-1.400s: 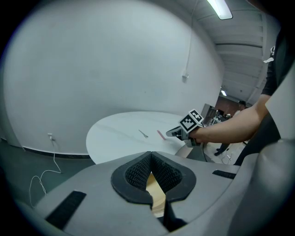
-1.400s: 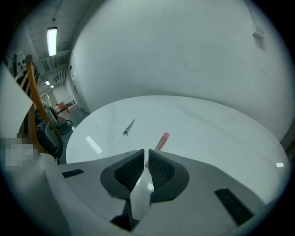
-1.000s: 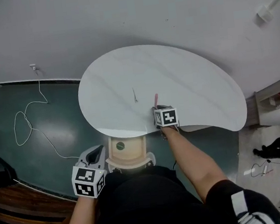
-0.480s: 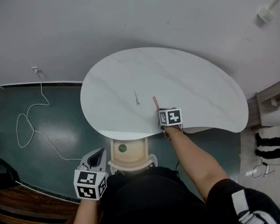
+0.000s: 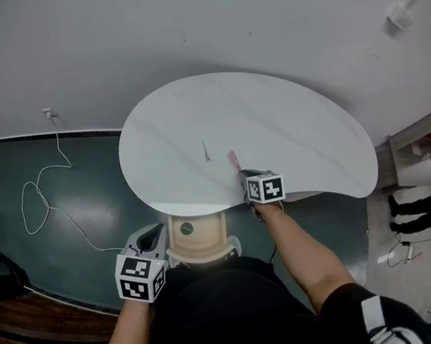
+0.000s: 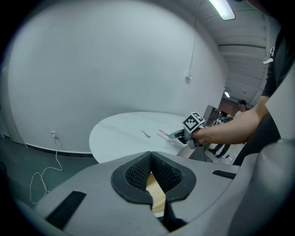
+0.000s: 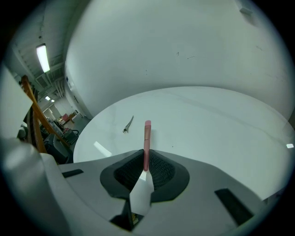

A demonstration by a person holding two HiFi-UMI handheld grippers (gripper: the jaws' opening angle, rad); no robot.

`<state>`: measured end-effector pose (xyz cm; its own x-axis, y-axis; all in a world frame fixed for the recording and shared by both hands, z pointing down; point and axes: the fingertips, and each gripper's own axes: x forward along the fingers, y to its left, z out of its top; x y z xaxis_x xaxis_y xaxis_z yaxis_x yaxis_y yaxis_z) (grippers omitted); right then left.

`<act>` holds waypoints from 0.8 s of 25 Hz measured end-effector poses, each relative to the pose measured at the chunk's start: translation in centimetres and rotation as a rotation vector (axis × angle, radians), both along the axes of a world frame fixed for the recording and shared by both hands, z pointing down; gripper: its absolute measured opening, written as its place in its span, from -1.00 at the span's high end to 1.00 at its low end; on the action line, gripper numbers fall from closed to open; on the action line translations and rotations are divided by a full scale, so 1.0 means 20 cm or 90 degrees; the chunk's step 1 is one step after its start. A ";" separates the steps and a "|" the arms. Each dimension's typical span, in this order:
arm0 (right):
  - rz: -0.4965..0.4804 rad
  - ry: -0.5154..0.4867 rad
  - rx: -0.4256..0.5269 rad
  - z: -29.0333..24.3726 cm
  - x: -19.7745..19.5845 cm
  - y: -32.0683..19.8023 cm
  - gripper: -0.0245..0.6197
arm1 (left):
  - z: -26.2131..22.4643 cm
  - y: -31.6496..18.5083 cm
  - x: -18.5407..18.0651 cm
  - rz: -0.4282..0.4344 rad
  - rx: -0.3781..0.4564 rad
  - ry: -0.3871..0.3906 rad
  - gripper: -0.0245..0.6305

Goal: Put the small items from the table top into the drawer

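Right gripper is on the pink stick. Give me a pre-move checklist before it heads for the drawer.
1. Grip: ok. The right gripper jaws have just been closing, and the pink stick is pinched between them near one end.
2. Stick clear of the table: cannot tell. Most of it juts ahead of the jaws.
3. Drawer open: ok. A green item lies inside.
4. Left gripper out of the way: probably ok. It is beside the drawer's left edge, jaws together and empty.
5. Table cleared: not ok. A clip lies on it, apart from the stick.
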<state>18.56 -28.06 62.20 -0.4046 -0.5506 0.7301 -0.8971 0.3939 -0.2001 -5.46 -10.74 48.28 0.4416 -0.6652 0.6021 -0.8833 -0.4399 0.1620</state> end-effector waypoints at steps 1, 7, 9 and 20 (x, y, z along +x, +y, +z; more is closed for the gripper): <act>-0.005 -0.006 0.004 -0.02 -0.01 0.02 0.81 | 0.00 -0.01 0.00 0.004 -0.001 0.001 0.88; -0.060 -0.036 0.019 -0.11 -0.13 0.25 0.81 | 0.05 -0.03 0.03 0.034 -0.010 -0.001 0.88; -0.100 -0.045 0.017 -0.13 -0.20 0.36 0.81 | 0.05 -0.03 0.03 0.043 -0.011 0.000 0.88; -0.382 0.032 -0.007 0.01 -0.53 0.98 0.81 | 0.12 -0.01 0.00 0.071 -0.027 0.005 0.88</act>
